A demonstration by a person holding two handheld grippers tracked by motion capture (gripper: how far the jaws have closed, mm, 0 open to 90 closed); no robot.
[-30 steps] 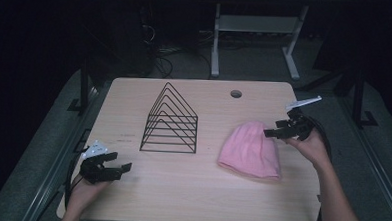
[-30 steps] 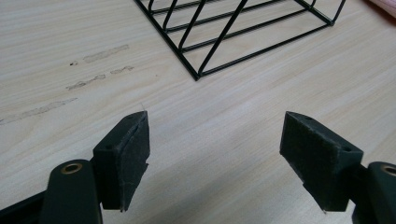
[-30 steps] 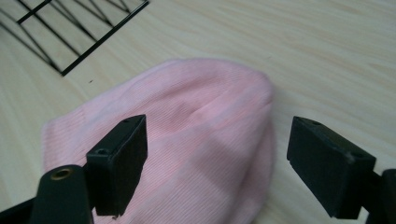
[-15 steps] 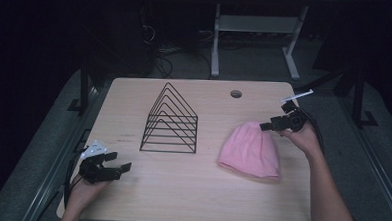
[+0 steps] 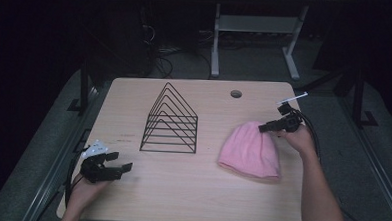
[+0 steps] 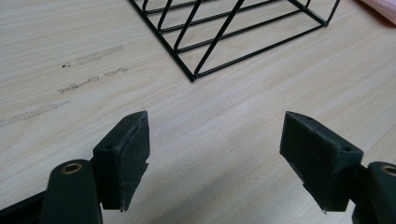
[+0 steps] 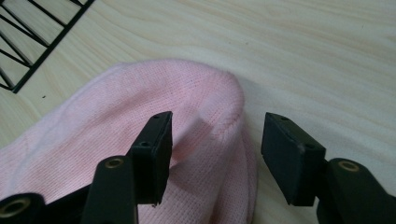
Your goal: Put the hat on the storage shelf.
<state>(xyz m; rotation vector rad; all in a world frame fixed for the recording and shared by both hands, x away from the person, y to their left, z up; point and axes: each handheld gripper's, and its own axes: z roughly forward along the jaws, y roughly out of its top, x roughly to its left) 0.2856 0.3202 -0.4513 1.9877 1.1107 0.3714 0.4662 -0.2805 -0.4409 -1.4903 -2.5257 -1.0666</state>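
So my right gripper point(image 5: 267, 127) is down at the far end of the pink hat point(image 5: 251, 150), right at the rounded crown. In the right gripper view point(image 7: 212, 149) the jaws straddle the edge of the knit: one pad point(image 7: 156, 149) sits on top of the fabric, pushing a little dent into it, and the other pad point(image 7: 289, 156) hangs just off the hat's edge over bare wood. The jaws have just been closing, with the hat's edge between them, but that outer pad isn't on the fabric yet, so it's not a real grip, about half open.

The hat lies flat on the right side of the table point(image 5: 190, 200), crown toward the far edge, brim toward me. The wire rack point(image 5: 171, 122) stands to its left, near the middle of the table and apart from the hat. You can see its corner at the top left of the right gripper view too.

My left gripper point(image 5: 119, 168) is parked at the near left corner of the table, jaws wide apart and nothing between them. In the left gripper view point(image 6: 217, 156) it looks over plain wood toward the rack's base, with a sliver of pink at the top right.
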